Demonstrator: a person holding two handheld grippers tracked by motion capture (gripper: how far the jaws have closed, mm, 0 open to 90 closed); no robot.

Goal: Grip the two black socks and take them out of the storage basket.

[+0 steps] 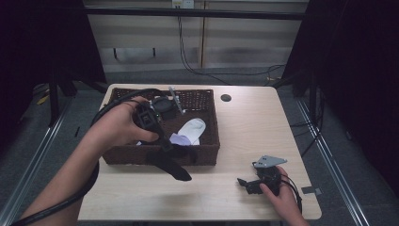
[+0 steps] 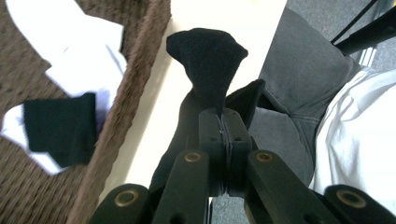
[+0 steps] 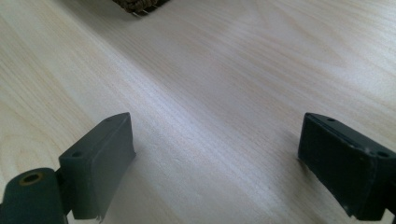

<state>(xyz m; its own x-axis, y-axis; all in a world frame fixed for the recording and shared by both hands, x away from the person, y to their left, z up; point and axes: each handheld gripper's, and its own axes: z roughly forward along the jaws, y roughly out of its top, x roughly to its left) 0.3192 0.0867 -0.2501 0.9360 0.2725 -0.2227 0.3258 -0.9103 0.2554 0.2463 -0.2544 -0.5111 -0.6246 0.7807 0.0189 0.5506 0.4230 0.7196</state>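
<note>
A long black sock [image 1: 173, 165] hangs over the front wall of a brown wicker basket [image 1: 207, 153], its lower end out above the table. My left gripper [image 1: 165, 144] is shut on the sock's upper part, held by a hand over the basket's front edge. In the left gripper view the jaws are pressed together on the black sock [image 2: 208, 65], which juts out beyond my left gripper [image 2: 223, 116]. My right gripper [image 1: 243, 182] rests low at the table's front right, open. In the right gripper view my right gripper [image 3: 215, 135] has its jaws wide apart over bare wood.
Inside the basket lie a white sock [image 1: 194, 128], a pale lilac piece [image 1: 178, 139] and a dark bundle [image 1: 164, 106]. The left gripper view shows white socks [image 2: 79, 51] and a black-and-white sock [image 2: 58, 128] in the basket. A round hole [image 1: 226, 98] sits at the light wood table's back.
</note>
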